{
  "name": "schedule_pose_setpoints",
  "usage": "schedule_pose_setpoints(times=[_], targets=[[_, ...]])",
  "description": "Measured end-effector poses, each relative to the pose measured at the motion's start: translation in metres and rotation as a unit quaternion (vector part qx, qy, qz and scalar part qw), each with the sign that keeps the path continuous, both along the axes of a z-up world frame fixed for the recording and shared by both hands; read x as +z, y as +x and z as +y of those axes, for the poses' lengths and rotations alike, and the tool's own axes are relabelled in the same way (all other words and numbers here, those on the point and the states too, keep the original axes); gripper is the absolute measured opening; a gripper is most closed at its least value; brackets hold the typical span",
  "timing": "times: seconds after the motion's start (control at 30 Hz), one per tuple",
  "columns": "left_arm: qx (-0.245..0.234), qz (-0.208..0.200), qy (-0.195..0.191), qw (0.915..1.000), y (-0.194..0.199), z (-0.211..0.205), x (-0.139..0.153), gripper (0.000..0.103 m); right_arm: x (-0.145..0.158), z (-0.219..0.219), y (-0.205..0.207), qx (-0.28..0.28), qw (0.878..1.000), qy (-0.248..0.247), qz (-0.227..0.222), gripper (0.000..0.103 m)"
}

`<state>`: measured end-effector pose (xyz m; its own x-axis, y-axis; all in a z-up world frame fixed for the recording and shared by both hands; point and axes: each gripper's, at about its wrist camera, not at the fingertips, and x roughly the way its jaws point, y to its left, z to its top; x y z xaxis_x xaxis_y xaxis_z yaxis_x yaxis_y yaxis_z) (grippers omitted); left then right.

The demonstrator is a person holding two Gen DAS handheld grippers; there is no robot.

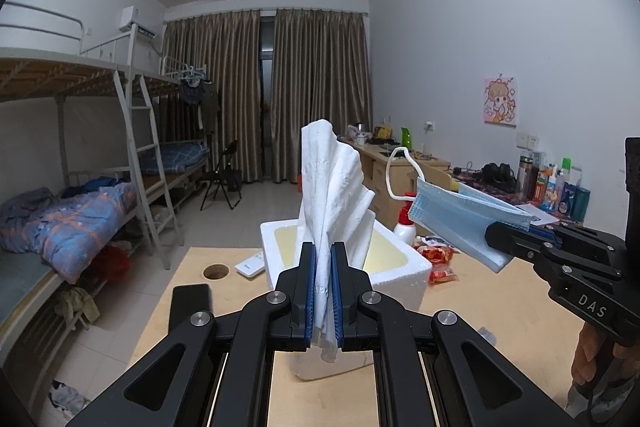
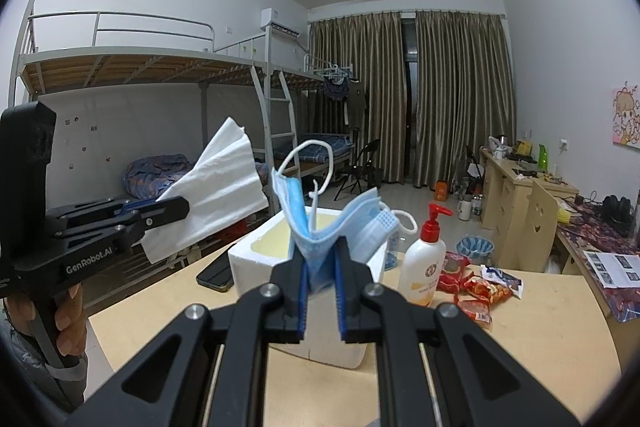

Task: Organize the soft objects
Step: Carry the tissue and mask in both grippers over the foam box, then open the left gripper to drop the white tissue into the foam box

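Observation:
My left gripper (image 1: 323,259) is shut on a white paper tissue (image 1: 334,183) that stands up from its jaws above the table. The same tissue (image 2: 218,195) and left gripper (image 2: 176,207) show at the left of the right wrist view. My right gripper (image 2: 322,263) is shut on a folded blue face mask (image 2: 320,223) with white ear loops. In the left wrist view that mask (image 1: 460,219) juts from the right gripper (image 1: 498,241) at the right. Just beyond both grippers sits an open white foam box (image 1: 400,279), its box wall (image 2: 256,267) pale and its inside yellowish.
On the wooden table (image 2: 540,327) stand a pump bottle (image 2: 424,263), red snack packets (image 2: 476,287), a dark phone (image 2: 216,273) and a white remote (image 1: 250,265). The table has a round hole (image 1: 216,271). Bunk beds (image 1: 80,195) fill the left, desks (image 2: 516,195) the right.

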<state>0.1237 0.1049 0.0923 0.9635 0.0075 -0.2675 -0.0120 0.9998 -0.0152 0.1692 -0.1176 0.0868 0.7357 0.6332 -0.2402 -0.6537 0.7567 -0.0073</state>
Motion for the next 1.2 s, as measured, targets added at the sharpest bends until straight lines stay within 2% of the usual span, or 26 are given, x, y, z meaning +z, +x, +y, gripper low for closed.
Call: schedule_pose_setpoints(times=[0.77,1.2], targets=[[-0.004,0.023,-0.018,0.9996,0.075,0.021,-0.007,0.008,-0.002,0.026,0.055,-0.011,1.000,-0.005,0.029,0.014],[-0.018,0.042,-0.017,0.9988,0.115,0.023,-0.014,0.008,-0.001,0.025,0.063,-0.034,0.999,0.003,0.037,0.014]])
